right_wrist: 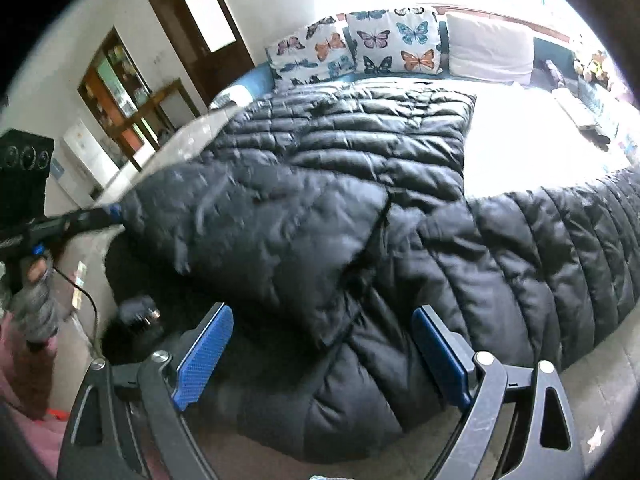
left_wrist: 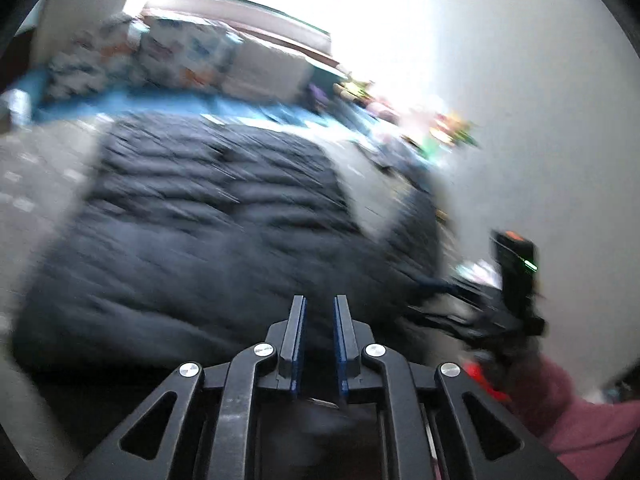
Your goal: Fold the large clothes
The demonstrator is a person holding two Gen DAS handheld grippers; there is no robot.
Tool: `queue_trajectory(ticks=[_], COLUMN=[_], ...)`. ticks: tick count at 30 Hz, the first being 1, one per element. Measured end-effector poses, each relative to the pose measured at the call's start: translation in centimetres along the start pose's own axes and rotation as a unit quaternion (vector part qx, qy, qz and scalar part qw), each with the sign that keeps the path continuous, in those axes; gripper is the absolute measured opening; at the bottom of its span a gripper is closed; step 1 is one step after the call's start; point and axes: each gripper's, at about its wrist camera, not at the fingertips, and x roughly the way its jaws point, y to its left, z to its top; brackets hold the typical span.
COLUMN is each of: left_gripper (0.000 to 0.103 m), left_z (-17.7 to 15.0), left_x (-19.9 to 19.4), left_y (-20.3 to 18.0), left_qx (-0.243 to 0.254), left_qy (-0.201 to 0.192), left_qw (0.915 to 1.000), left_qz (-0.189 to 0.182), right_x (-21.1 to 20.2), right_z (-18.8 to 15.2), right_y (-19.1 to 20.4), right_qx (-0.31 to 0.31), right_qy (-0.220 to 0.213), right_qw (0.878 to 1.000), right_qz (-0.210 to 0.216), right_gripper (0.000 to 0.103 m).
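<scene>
On the bed: black jacket (right_wrist: 360, 208) part-folded, left gripper (left_wrist: 320, 308) pinching a flap.

Left wrist view, blurred: jacket (left_wrist: 200, 216) spread over the bed (left_wrist: 48, 168); fingers narrow, a small gap showing between the pads (left_wrist: 301, 344), with no cloth visible there in this view; right gripper (left_wrist: 448, 304) low at the jacket's right edge. Right wrist view, sharper: left gripper (right_wrist: 114, 212) closed on the flap's left edge, flap raised and draped toward the middle; right gripper (right_wrist: 320, 356) with fingers wide, empty, hovering over the near hem; pillows (right_wrist: 396, 40) at the bed's head, well apart from the jacket. Handling, as a judgement: the padded shell looks slippery and springy, so carry the flap low and flat, land its edge square on the body, and press with the free right gripper before letting go.
</scene>
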Motion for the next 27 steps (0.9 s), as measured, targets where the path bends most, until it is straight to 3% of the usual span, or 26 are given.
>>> queue_trajectory(ticks=[3,4,6,9,12,14,19,24,27], left_gripper=[0.052,0.056,0.056,0.056,0.055,0.055,0.056,0.056,0.058], left_z=[1.2,1.5,1.5,0.0,-2.2,-2.8,-4.0,-4.5,-4.4], left_x=[-1.7,-1.9,-1.5,-0.3,1.1,1.6,1.9,2.8,2.8], left_y=[4.5,6.9,10.3,14.7,16.8,16.1,13.6,13.4,13.0], left_qx=[-0.007,-0.016,-0.035,-0.087,-0.112,-0.1,-0.054,-0.037,-0.026], left_qy=[-0.041,-0.053,-0.045,-0.018,-0.009,-0.016,-0.002,0.016,0.021], left_qw=[0.9908,0.9829,0.9753,0.9784,0.9809,0.9831,0.9869,0.9864,0.9856], left_qz=[0.129,0.176,0.213,0.187,0.159,0.153,0.152,0.159,0.166], right_x=[1.5,2.4,3.6,4.4,4.0,3.1,1.0,4.1,4.1], right_z=[1.0,1.2,1.3,1.1,1.0,1.2,0.9,-0.5,-0.3], right_y=[-0.2,-0.3,-0.3,0.5,1.3,1.9,3.3,1.2,0.9], right_qx=[0.013,0.022,0.033,0.027,0.011,0.002,-0.027,0.01,0.02], right_qy=[0.009,0.017,0.032,0.038,0.038,0.034,0.019,0.059,0.057], right_qw=[1.0,0.999,0.999,0.999,0.999,0.999,0.999,0.998,0.998], right_qz=[0.011,0.016,0.02,0.01,0.005,-0.015,-0.039,-0.029,-0.021], right_gripper=[0.099,0.096,0.085,0.078,0.042,0.033,0.019,0.019,0.019])
